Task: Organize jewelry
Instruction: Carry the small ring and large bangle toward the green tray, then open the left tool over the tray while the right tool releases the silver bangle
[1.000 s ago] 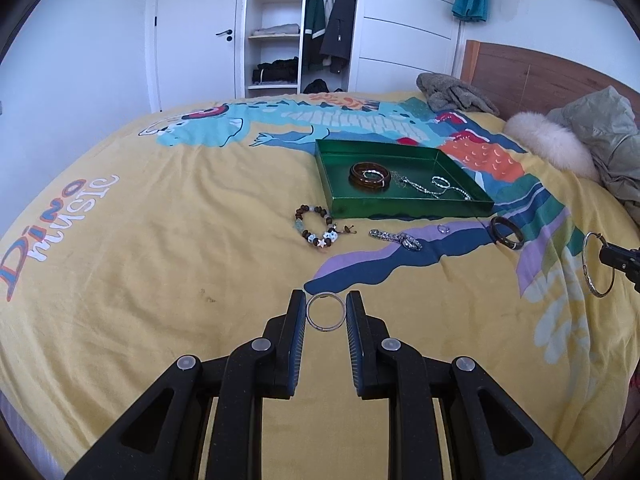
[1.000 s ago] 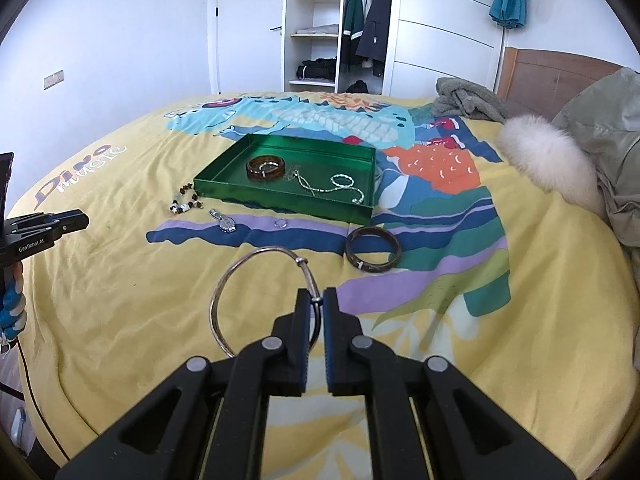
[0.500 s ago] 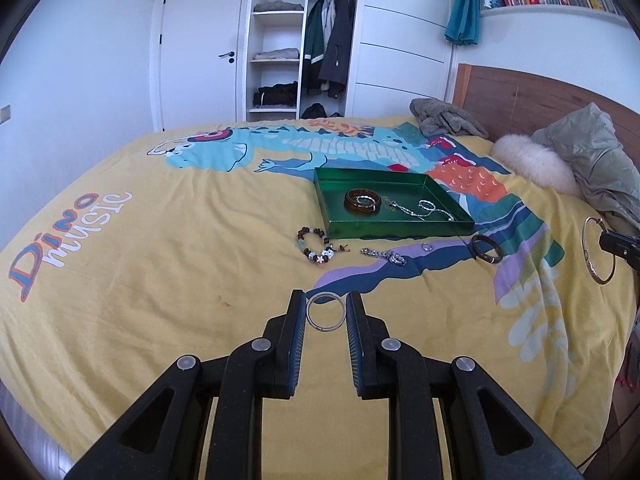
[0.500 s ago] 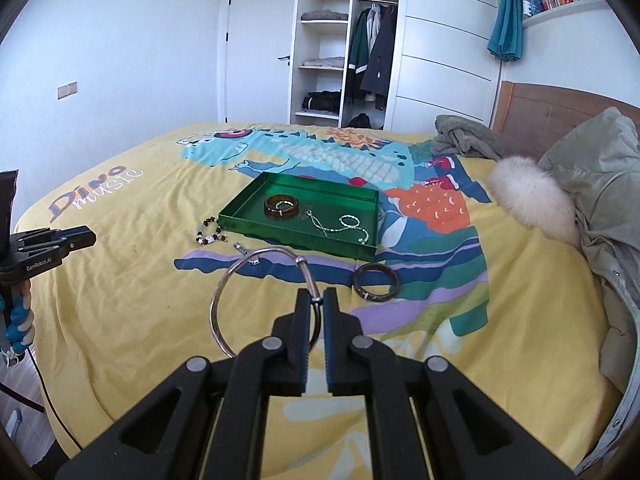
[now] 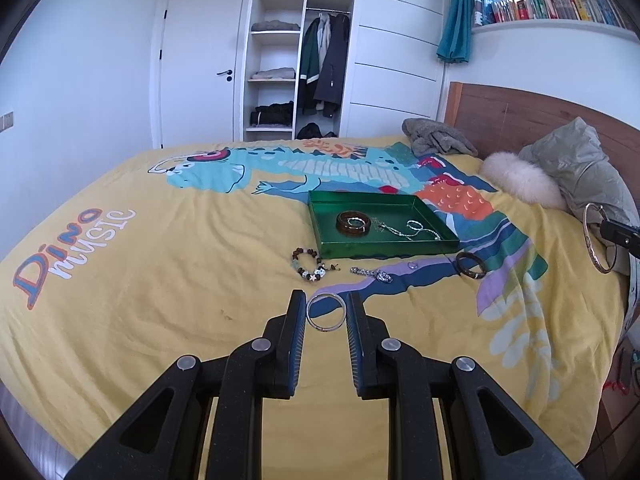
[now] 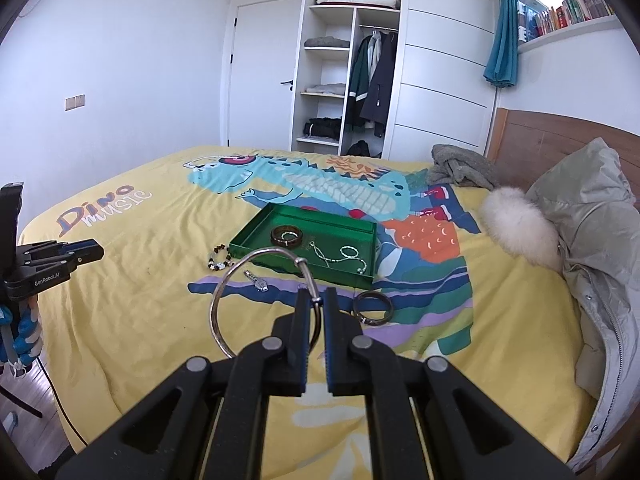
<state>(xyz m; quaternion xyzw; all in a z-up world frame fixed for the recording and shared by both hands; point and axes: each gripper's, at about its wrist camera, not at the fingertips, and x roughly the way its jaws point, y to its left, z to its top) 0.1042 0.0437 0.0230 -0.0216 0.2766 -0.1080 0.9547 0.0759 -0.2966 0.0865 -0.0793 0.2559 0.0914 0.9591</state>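
My left gripper (image 5: 325, 309) is shut on a small silver bangle (image 5: 320, 327), held above the yellow bedspread. My right gripper (image 6: 316, 300) is shut on the rim of a large silver bangle (image 6: 218, 300), which loops out to its left. Farther back lies a green tray (image 5: 384, 246) holding a brown bangle (image 5: 352, 224) and a silver chain (image 5: 408, 230). In front of the tray, on the bed, lie a beaded bracelet (image 5: 310, 266), a silver clasp piece (image 5: 372, 274), a tiny ring (image 5: 413, 265) and a dark bangle (image 5: 472, 266).
A grey jacket (image 6: 592, 216) with a white fur trim (image 6: 516, 228) lies by the wooden headboard (image 5: 520, 116) on the right. A grey cloth (image 5: 436, 138) sits at the far corner of the bed. An open wardrobe (image 5: 296, 60) stands beyond the bed.
Both grippers have risen and pulled back from the bedspread with their bangles still held. The tray and loose jewelry lie where they were.
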